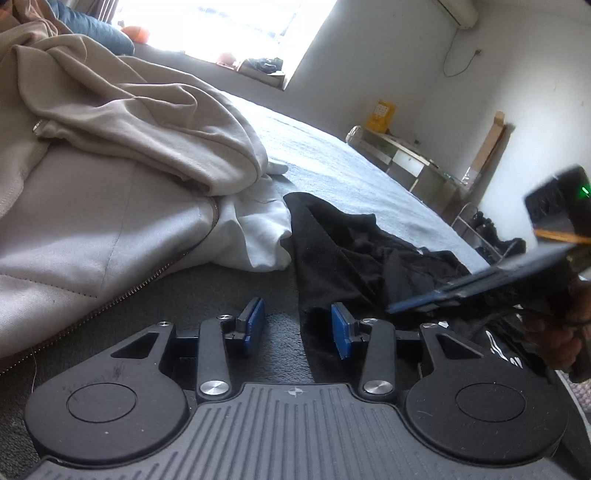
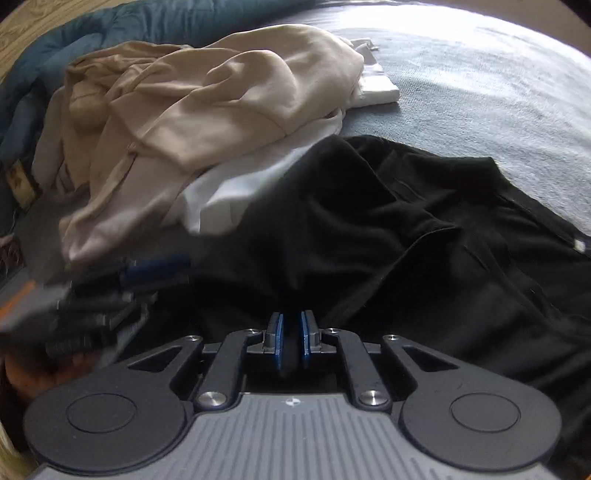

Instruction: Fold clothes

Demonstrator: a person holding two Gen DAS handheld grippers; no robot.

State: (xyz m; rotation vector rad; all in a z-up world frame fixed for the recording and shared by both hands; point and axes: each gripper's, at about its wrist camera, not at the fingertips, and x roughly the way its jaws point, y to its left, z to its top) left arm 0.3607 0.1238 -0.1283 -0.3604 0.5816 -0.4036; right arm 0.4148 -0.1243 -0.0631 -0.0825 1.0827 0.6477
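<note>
Daylight enters through the window (image 1: 236,26), which is blown out to white glare. The bed (image 1: 332,155) below the window is brightly lit; the black garment (image 2: 406,229) nearest each camera is dim, with little detail. Both views bow strongly at the edges. The right tongs (image 1: 443,295) and left tongs (image 2: 122,288) are motion-blurred.

Bright window (image 1: 229,26), wall air conditioner (image 1: 458,13), yellow box (image 1: 382,114), low shelf (image 1: 410,158).
</note>
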